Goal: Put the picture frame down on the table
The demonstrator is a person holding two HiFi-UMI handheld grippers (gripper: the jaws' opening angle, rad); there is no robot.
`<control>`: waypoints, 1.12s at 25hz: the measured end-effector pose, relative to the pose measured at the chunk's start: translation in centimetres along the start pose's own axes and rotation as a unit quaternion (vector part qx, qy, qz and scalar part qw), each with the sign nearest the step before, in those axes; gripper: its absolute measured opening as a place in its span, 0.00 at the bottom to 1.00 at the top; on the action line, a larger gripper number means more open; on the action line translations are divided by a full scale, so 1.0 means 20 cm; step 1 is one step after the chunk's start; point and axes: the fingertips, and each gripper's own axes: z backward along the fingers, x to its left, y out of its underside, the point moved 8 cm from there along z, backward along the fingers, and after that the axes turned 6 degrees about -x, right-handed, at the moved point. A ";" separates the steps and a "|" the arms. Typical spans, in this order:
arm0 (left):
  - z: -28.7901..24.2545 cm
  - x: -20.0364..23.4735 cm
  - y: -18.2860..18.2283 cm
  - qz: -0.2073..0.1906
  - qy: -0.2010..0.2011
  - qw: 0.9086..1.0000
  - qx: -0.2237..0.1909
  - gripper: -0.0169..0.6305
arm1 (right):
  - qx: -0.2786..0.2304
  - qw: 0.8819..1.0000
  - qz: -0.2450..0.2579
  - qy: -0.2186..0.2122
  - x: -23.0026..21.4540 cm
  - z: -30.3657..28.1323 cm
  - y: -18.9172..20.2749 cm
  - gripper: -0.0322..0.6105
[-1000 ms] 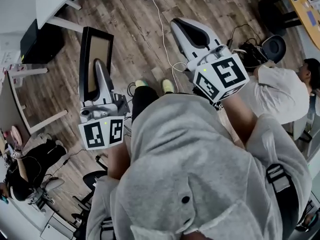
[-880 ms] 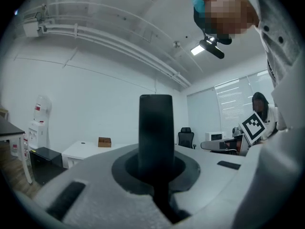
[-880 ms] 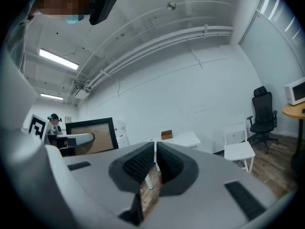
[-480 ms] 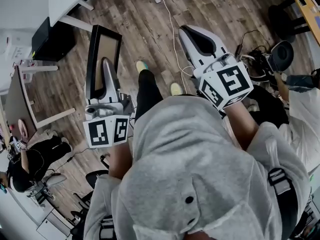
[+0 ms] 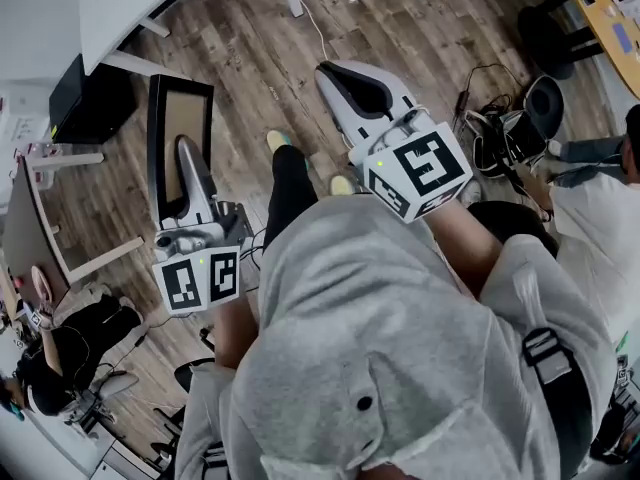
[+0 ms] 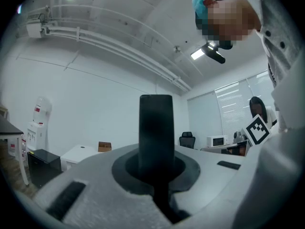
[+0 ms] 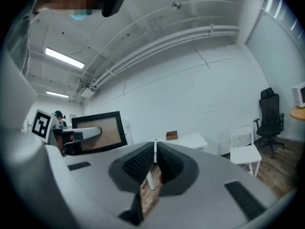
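Left gripper clamps picture frame edge; right gripper closed, empty. Frame may swing loose short of the table.

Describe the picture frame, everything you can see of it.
The picture frame has a black rectangular border around a tan, cardboard-like panel. It is held in the air above the wood floor, its face vertical. The left gripper is shut on it, one finger lying across the panel. Nothing else touches it.
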 end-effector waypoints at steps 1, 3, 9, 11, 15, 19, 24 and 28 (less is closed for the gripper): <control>-0.02 0.01 0.01 0.003 -0.001 1.000 0.000 0.07 | 0.000 1.000 0.007 -0.003 0.00 -0.02 0.00 0.11; -0.06 0.02 0.03 0.010 0.000 1.000 0.001 0.07 | 0.002 1.000 0.013 -0.007 0.00 -0.05 -0.01 0.11; -0.22 0.16 0.11 0.028 -0.002 1.000 0.006 0.07 | 0.019 1.000 0.020 -0.011 -0.04 -0.24 0.03 0.11; -0.28 0.23 0.13 0.032 -0.003 0.999 0.009 0.07 | 0.027 0.999 0.017 -0.012 -0.04 -0.34 0.04 0.11; -0.42 0.36 0.17 0.040 -0.004 0.999 0.020 0.07 | 0.039 0.999 0.017 -0.019 -0.07 -0.54 0.05 0.11; -0.58 0.49 0.21 0.045 0.003 0.998 0.033 0.07 | 0.051 0.998 0.016 -0.028 -0.12 -0.76 0.07 0.11; -0.75 0.71 0.21 0.045 0.001 0.998 0.037 0.07 | 0.057 0.998 0.028 -0.026 -0.16 -1.03 0.07 0.11; -0.87 0.86 0.22 0.046 0.003 0.998 0.044 0.07 | 0.063 0.997 0.026 -0.023 -0.18 -1.24 0.05 0.11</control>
